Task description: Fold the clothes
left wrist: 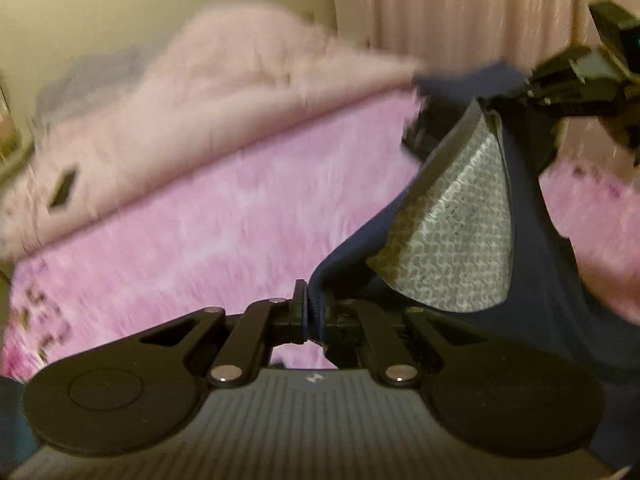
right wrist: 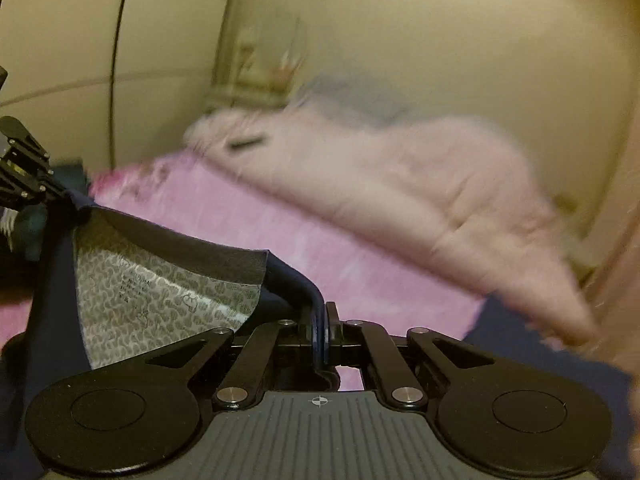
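Observation:
A navy blue garment [left wrist: 536, 280] with a grey patterned inner panel [left wrist: 456, 224] hangs stretched above a pink bed. My left gripper [left wrist: 311, 312] is shut on one edge of it. The right gripper [left wrist: 516, 98] shows at the upper right of the left wrist view, pinching the other end. In the right wrist view my right gripper [right wrist: 322, 332] is shut on the navy garment [right wrist: 292, 280], its grey patterned panel [right wrist: 160, 292] spreads to the left, and the left gripper [right wrist: 60, 196] holds the far end at the left edge.
A fuzzy pink blanket [left wrist: 224, 216] covers the bed below. A pale pink comforter [left wrist: 192, 92] is heaped along the far side by the cream wall. Pink curtains [left wrist: 460, 8] hang at the back right. A small dark object [left wrist: 63, 189] lies on the comforter.

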Demonstrator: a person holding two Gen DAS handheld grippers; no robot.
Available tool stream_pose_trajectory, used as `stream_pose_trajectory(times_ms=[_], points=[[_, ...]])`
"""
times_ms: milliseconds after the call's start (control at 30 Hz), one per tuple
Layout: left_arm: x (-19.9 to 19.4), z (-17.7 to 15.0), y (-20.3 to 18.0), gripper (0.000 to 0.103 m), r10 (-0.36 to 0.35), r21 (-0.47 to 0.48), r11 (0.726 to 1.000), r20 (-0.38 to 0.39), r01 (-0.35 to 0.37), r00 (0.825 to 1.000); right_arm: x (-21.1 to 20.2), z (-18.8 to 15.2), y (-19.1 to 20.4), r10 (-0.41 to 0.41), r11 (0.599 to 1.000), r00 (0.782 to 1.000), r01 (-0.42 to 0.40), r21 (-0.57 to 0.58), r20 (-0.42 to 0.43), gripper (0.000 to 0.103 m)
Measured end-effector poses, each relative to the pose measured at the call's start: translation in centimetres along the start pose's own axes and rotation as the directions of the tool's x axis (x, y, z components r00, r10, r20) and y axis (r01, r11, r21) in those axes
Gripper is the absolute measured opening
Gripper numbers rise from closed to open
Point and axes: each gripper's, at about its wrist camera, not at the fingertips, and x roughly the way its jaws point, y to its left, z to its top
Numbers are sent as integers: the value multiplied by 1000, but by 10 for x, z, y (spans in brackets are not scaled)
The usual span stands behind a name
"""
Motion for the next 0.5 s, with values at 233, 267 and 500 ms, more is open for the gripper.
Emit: stream_pose_trajectory(times_ms=[233,267,500], points=[[-139,31,-42,3,-57,107,994,218,34,974,-160,23,79,-240,971,964,239,23,114,0],[-154,27,-50,3,-81,136,989,230,50,970,-183,26,91,-273,962,953,272,29,130,0],[-287,50,-76,3,-150,252,967,435,40,888,-352,82,163,-498,859,800,508,63,334,0]])
